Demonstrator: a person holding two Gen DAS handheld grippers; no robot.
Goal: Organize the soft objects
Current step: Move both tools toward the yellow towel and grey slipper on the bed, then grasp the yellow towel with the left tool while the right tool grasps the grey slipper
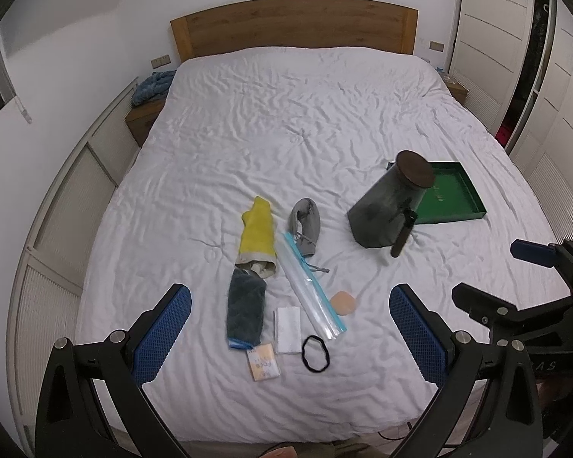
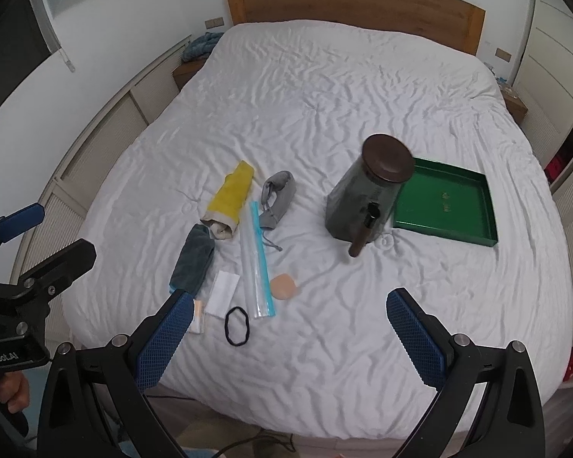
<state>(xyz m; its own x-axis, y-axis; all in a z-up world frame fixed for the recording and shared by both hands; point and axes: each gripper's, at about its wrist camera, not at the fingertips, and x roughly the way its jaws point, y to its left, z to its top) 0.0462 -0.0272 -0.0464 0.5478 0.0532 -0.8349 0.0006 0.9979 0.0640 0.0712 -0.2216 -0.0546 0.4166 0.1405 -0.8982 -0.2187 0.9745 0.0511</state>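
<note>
Both tongs, left tongs point(image 1: 290, 328) and right tongs point(image 2: 290, 334), hang spread and empty over the bed's point(image 1: 286, 114) near edge. Soft pieces cluster near-left: yellow cloth point(image 1: 258, 231), grey towel point(image 1: 246, 307), hair tie point(image 1: 316, 353). Reaching for them, a pad could snag the loose sheet, or the slick zip bag point(image 1: 313, 286) could slide away.

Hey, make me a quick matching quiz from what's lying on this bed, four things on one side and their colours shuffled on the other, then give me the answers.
Things:
1. tray
2. hair tie
3. rolled cloth nearest the headboard
4. makeup sponge

Colours:
A. black
B. peach
C. green
D. yellow

Pairs: 1-C, 2-A, 3-D, 4-B
</note>
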